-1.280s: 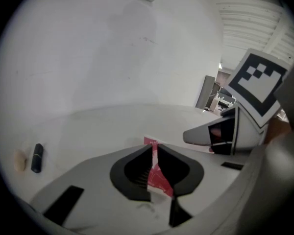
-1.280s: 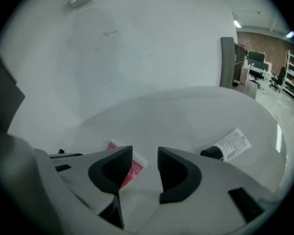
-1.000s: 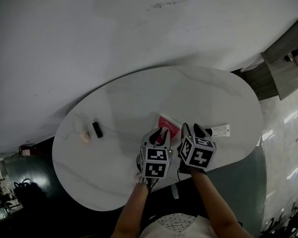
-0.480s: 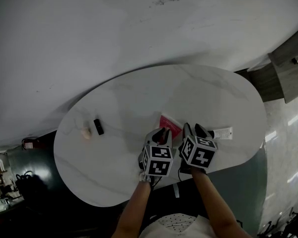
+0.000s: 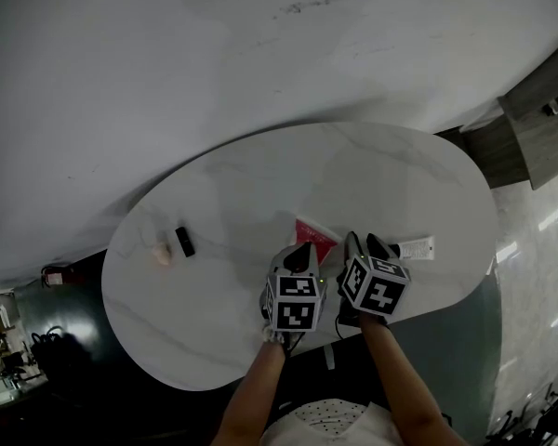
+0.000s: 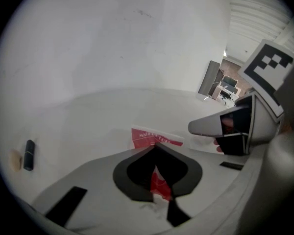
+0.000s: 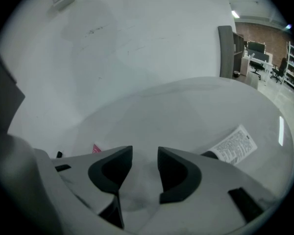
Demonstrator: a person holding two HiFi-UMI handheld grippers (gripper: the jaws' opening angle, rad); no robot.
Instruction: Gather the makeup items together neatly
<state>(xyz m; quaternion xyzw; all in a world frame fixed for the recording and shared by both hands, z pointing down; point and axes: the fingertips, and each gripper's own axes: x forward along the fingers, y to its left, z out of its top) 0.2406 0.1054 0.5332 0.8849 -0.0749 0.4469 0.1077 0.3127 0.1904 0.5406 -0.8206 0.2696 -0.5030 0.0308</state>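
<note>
**Head view.** The table (image 5: 260, 175) is white and oval. The left gripper (image 5: 300, 251) and right gripper (image 5: 365, 243) sit side by side at its near edge. The red packet (image 5: 312, 231) lies just beyond the left gripper's tips. The tube (image 5: 416, 247) lies just right of the right gripper. The lipstick (image 5: 183, 242) and a beige item (image 5: 160, 253) lie close together, well apart to the left.

**Left gripper view.** The jaws are closed tip to tip at the packet's near edge. Red shows through the slit between them. Whether they pinch the packet cannot be told.

**Right gripper view.** The jaws stand apart, with only bare table between them. The tube lies beyond the right jaw, not gripped.
</note>
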